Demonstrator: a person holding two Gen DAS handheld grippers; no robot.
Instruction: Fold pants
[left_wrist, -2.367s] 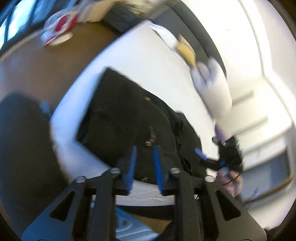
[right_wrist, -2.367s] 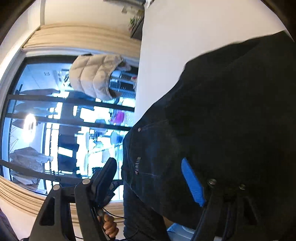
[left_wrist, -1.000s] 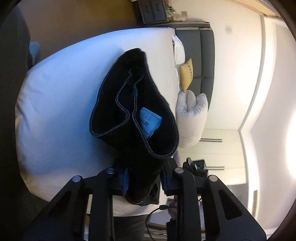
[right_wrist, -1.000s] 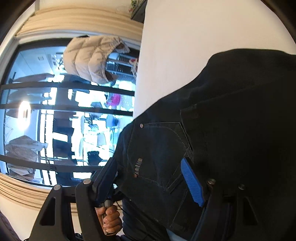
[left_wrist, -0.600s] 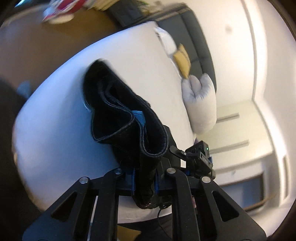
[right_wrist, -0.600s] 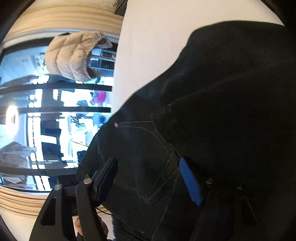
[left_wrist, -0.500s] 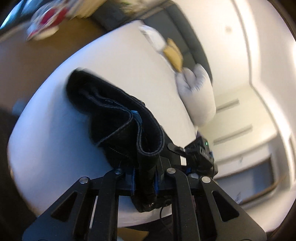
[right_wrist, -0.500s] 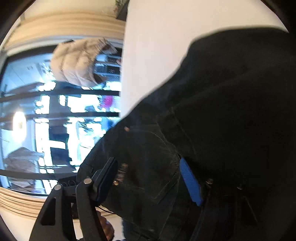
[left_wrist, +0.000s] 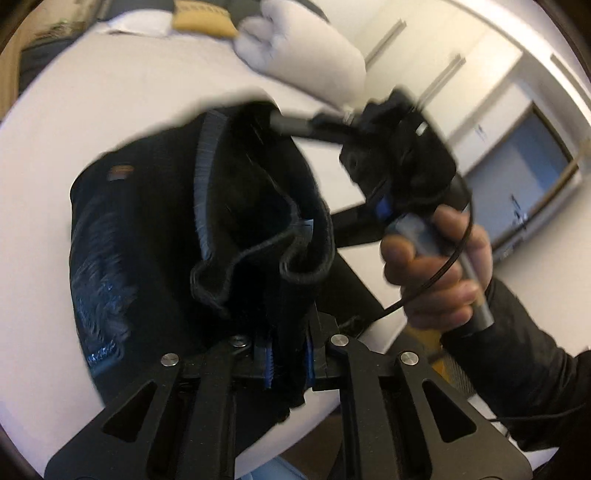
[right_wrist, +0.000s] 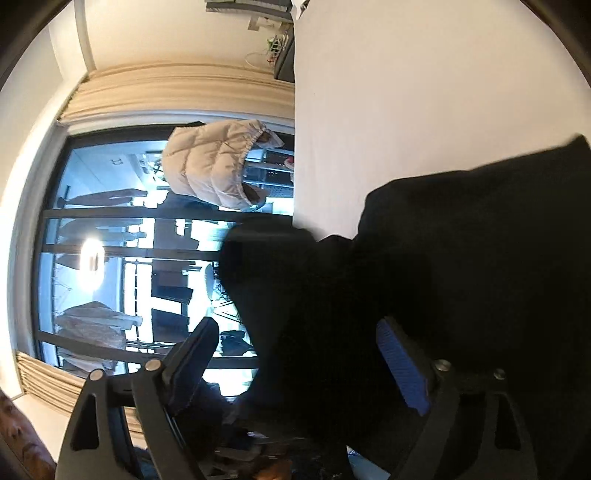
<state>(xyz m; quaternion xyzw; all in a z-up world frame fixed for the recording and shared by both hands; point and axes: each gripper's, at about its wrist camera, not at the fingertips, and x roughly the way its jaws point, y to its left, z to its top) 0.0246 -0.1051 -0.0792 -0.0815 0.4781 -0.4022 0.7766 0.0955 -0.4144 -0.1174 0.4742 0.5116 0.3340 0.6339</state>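
Left tongs (left_wrist: 289, 360) are clamped on a bunched part of the pants (left_wrist: 155, 236), with dark cloth pinched between the blue pads (left_wrist: 268, 363). Right tongs (right_wrist: 299, 354) are spread wide; the blue pad (right_wrist: 402, 371) lies against the dark cloth, while the other finger (right_wrist: 192, 350) stands clear of it, so nothing is gripped there. In the left view the right tongs (left_wrist: 295, 125) are seen from the side, reaching into the raised cloth near its upper fold, and the hand (left_wrist: 439, 269) is wrapped round the handle.

The pants are held partly lifted over the white bed (left_wrist: 110, 96), the waistband (left_wrist: 258, 254) gaping toward the camera and the rest draped down onto the bed. A rolled white pillow (left_wrist: 306, 62) lies at the far side.

The step in hand is judged to be the gathering and lifting of the waist end, ahead of a fold; no flat fold is yet made. For the next move a second hold is called for: the right tongs would need to be shut on the cloth, well apart from the left grip, so that the edge can be stretched straight and then laid over. Blur hides finer detail of the cloth.
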